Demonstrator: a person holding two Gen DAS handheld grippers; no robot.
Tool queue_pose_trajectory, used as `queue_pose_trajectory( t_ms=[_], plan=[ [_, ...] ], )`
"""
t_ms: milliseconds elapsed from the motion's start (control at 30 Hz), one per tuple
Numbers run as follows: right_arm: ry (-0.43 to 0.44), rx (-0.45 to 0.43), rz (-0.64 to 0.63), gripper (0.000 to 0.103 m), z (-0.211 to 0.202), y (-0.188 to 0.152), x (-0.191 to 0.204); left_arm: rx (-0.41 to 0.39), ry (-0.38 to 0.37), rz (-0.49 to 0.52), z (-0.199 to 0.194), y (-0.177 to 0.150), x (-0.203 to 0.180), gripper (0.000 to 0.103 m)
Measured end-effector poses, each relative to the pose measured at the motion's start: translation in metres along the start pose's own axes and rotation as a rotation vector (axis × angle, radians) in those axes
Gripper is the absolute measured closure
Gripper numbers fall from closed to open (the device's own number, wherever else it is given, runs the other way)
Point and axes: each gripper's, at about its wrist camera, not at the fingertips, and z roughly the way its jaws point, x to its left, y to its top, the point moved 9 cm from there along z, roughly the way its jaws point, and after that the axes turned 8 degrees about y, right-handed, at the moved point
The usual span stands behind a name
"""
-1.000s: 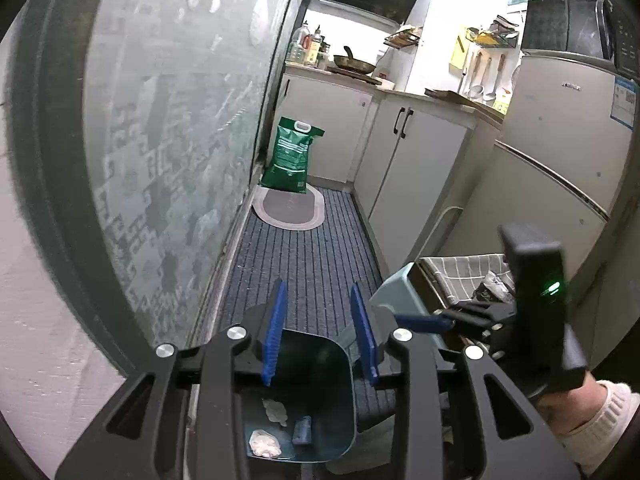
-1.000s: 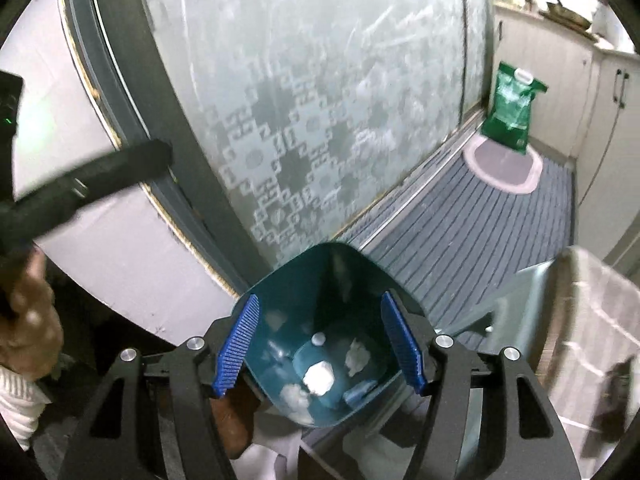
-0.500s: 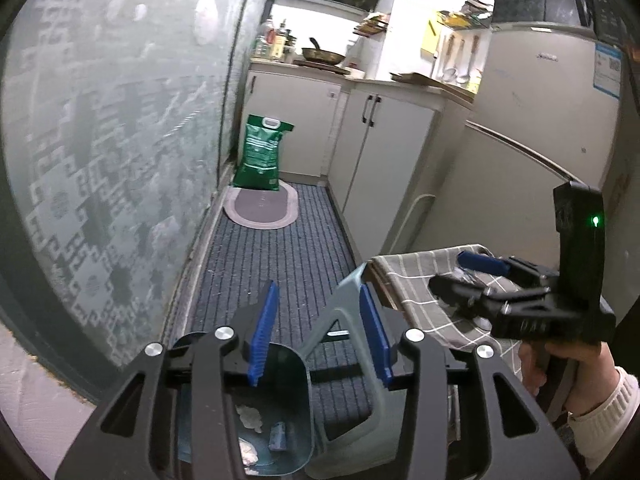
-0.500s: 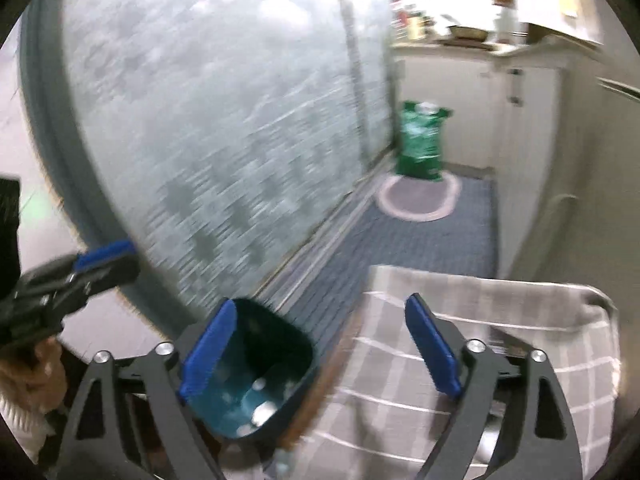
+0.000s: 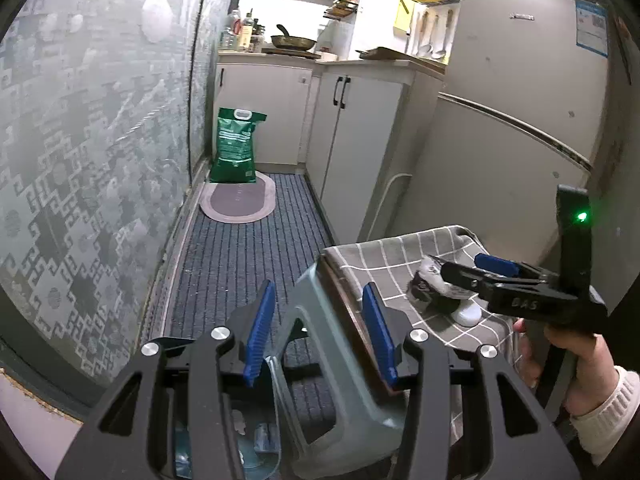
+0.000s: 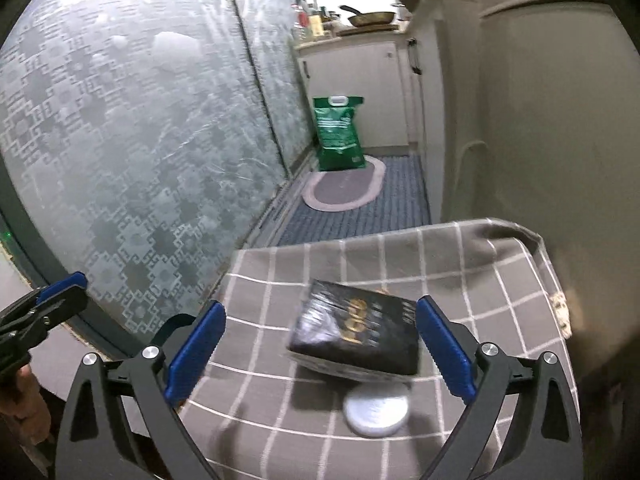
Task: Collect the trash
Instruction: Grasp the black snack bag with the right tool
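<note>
Packet sits on the cloth; right gripper, jaws just spreading wide, straddles it untouched. Left gripper half-open, empty. Next: squeeze.

Both fisheye views bent straight lines hard toward the rim, with a black vignette in the corners. The brightest light came from the far kitchen end, where the white wall above the far counter blew out to near pure white. The frosted glass panel carried soft pale glare patches. The near floor stayed dim. In the right wrist view the black packet and the white round lid were smeared by motion blur, and the fridge side looked soft. A green indicator light glowed sharply.
</note>
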Motion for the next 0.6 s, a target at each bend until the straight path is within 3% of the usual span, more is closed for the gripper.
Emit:
queue_pose_trajectory(
  t_ms=[367, 500, 567, 600],
  plan=[
    [0.025, 0.034, 0.198, 0.006, 0.027, -0.016, -0.026, 0.033, -0.015, 0.039, 0.016, -0.008, -0.029, 0.05],
    [0.006, 0.031, 0.197, 0.007, 0.032, -0.017, -0.032, 0.049, -0.02, 0.048, 0.022, -0.012, -0.037, 0.05],
    [-0.004, 0.031, 0.176, 0.015, 0.032, -0.016, -0.033, 0.063, -0.025, 0.057, 0.026, -0.015, -0.043, 0.049],
    [0.002, 0.035, 0.169, 0.025, 0.032, -0.016, -0.033, 0.067, -0.027, 0.062, 0.028, -0.016, -0.046, 0.049]
  ],
)
